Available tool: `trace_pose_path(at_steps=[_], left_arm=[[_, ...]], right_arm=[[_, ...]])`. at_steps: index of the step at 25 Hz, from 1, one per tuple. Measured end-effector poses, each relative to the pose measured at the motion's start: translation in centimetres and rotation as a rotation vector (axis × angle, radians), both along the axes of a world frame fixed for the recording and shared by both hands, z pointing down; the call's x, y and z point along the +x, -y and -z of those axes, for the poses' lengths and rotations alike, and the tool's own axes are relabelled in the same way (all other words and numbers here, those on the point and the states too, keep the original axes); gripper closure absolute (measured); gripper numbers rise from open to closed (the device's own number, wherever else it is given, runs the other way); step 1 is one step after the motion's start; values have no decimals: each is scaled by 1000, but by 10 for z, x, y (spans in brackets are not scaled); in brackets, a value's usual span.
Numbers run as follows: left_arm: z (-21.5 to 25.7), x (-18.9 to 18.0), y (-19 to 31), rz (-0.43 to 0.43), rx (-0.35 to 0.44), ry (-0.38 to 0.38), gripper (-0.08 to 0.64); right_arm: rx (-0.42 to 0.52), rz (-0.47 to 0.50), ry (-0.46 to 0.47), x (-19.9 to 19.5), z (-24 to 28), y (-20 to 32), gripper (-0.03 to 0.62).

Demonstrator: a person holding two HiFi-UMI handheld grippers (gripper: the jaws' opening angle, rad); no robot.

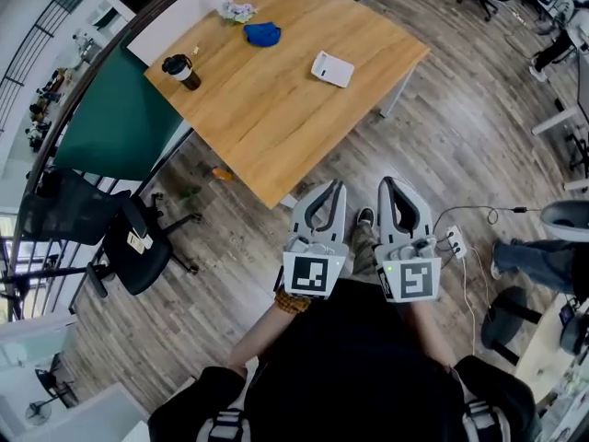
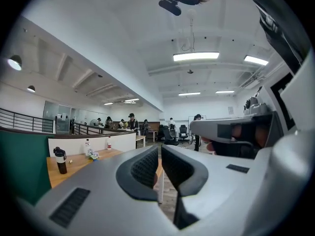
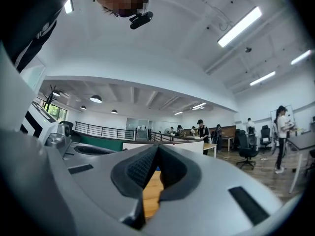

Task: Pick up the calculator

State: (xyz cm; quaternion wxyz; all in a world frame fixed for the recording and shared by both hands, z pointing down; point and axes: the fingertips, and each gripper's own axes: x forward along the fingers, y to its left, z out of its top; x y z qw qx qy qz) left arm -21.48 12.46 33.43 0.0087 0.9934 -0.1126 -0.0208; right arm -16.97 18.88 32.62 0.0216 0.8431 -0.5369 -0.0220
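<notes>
The calculator [image 1: 332, 68], a flat white slab, lies near the right edge of the wooden table [image 1: 276, 109]. Both grippers hover side by side over the floor, short of the table's near corner and well apart from the calculator. My left gripper [image 1: 337, 185] is shut with nothing between its jaws; its tips meet in the left gripper view [image 2: 160, 149]. My right gripper [image 1: 386, 183] is shut and empty too, tips together in the right gripper view [image 3: 157, 149]. The calculator does not show in either gripper view.
On the table stand a dark cup [image 1: 181, 71], a blue cloth [image 1: 262, 33] and a small bottle with a crumpled thing [image 1: 228, 5]. A black office chair [image 1: 138, 242] stands left of the table, a green partition [image 1: 120, 118] beside it. A power strip [image 1: 455, 242] and cable lie on the floor at right.
</notes>
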Motion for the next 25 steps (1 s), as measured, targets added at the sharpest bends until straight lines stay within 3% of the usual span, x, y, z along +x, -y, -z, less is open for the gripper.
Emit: trace_pose_path(at_steps=[3,6,13,17,25], left_arm=[[-2,30,9,34,9,19,520],[-1,66,13,50,67,43,520],[3,151,10,52,62,69,520],[4,195,4,45,109,83,520],[-15,242,19,83,15,86,520]], right_arm=[[8,31,5,35,-1,11,584],[10,42,31,73,-5,16,584],[11,56,69,161,-9,19,584],[29,35,89,212,-7,18,584],[-28,79,93,256,-28,28,584]])
